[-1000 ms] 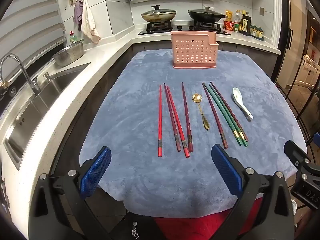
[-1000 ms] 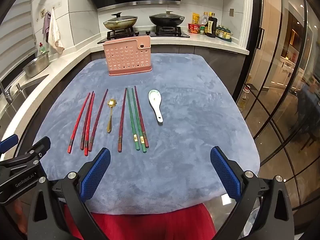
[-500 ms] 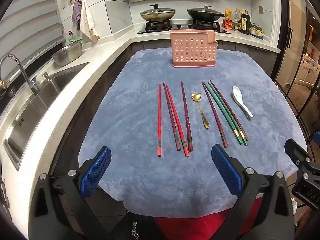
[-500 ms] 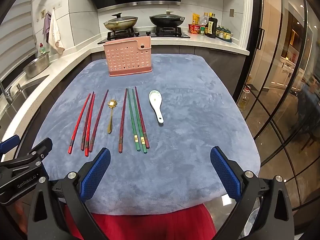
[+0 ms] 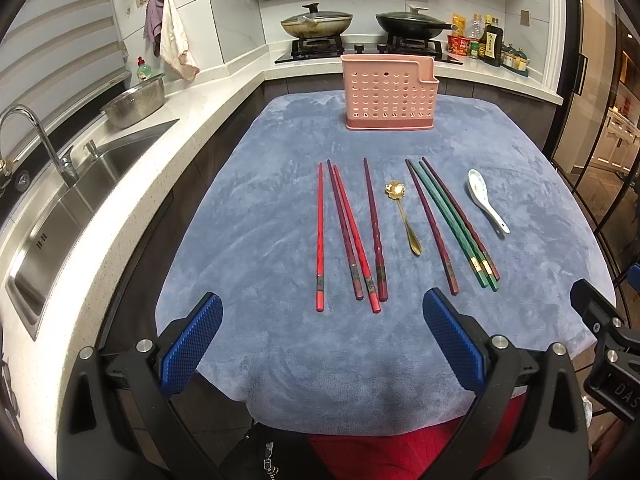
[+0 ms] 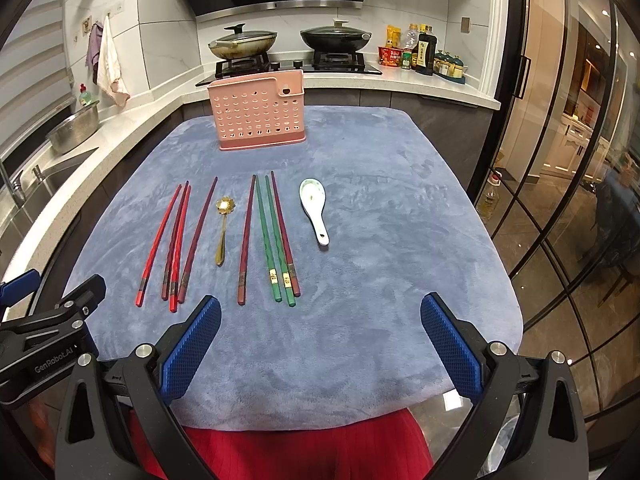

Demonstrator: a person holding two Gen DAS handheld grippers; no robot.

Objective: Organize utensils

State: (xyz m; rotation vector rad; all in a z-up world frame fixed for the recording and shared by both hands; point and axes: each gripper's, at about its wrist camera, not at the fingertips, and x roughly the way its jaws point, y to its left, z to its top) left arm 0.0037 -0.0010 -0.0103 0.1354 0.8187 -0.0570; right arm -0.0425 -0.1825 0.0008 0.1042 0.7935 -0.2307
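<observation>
A pink perforated utensil holder [image 5: 389,94] [image 6: 258,114] stands upright at the far end of a blue-grey mat [image 5: 260,240]. On the mat lie red and maroon chopsticks [image 5: 348,236] [image 6: 176,240], a gold spoon [image 5: 404,216] [image 6: 223,228], green and maroon chopsticks [image 5: 452,220] [image 6: 272,236] and a white ceramic spoon [image 5: 486,202] [image 6: 315,208]. My left gripper [image 5: 322,334] is open and empty above the mat's near edge. My right gripper [image 6: 320,334] is open and empty too, near the front edge.
A steel sink [image 5: 68,208] with a tap and a metal bowl [image 5: 136,100] sit along the left counter. A stove with two pans [image 5: 316,24] and bottles [image 5: 486,40] is behind the holder. Glass doors [image 6: 560,160] stand at the right.
Both grippers have crept slightly forward over the mat; the utensils have not moved.
</observation>
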